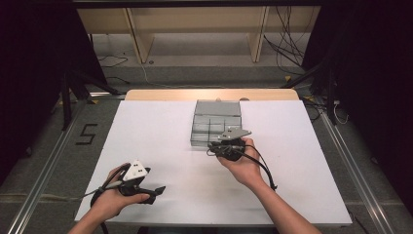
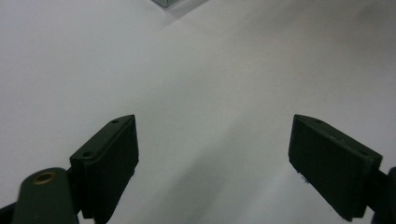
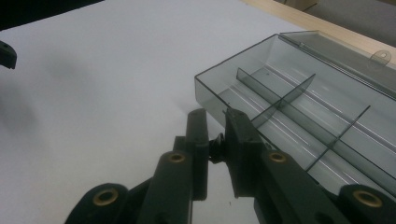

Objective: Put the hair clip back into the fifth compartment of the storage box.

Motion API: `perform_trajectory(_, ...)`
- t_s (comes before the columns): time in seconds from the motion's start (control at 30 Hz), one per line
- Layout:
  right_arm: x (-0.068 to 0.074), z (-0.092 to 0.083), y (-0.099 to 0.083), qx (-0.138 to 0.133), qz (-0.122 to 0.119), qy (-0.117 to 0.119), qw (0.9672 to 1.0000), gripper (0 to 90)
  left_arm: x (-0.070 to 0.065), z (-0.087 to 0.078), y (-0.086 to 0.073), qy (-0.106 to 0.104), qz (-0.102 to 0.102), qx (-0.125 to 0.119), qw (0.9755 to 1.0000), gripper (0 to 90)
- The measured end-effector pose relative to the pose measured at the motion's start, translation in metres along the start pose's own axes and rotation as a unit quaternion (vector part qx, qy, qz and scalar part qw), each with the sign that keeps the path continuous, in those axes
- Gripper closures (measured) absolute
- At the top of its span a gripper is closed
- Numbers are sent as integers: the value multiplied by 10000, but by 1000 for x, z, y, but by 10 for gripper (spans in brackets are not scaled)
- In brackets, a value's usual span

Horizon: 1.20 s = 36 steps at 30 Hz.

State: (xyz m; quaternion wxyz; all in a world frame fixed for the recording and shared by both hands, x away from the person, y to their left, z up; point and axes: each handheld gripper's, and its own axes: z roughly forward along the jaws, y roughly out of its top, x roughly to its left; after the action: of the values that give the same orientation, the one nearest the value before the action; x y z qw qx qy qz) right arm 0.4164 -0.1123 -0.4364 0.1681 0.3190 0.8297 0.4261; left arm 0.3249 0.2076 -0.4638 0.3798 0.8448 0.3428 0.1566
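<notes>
Clenched on a small dark part [image 3: 216,148], the right gripper [image 3: 217,122] nears the empty compartment box [image 3: 299,93]; left gripper [image 2: 212,140] rests released, placement remains.

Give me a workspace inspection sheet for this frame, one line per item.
Surface: white sheet on wooden tabletop.
Job's things: clear plastic compartment box, lid open, compartments look empty.
Clutter: nothing seen.
Grippers: left gripper open over bare sheet; right gripper shut at the box's near corner, a small dark thing between its pads, too small to tell.
Cables: black cable trails from right gripper.
Surroundings: wooden shelving, floor wires.
</notes>
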Motion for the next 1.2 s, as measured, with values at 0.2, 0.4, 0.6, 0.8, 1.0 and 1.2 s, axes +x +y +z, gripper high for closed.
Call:
perform_trajectory(0.2, -2, 1, 1, 4, 6, -16, 10000, 806, 0, 0, 0, -1, 1, -2, 10000, 156)
perform_trajectory(0.4, -5, 3, 4, 4, 5, -39, 10000, 806, 0, 0, 0, -2, 2, -2, 10000, 156)
perform_trajectory(0.6, -9, 4, 9, 5, 27, -86, 10000, 806, 0, 0, 0, -3, 1, 7, 10000, 156)
perform_trajectory(0.8, -13, 6, 12, 24, 40, -124, 9999, 806, 0, 0, 0, -3, -14, -6, 10000, 156)
perform_trajectory(1.0, -16, 7, 14, 30, 68, -164, 9998, 806, 0, 0, 0, -1, 4, 7, 10000, 156)
perform_trajectory(1.2, -18, 9, 16, 29, 74, -182, 9998, 806, 0, 0, 0, -3, 5, 5, 10000, 156)
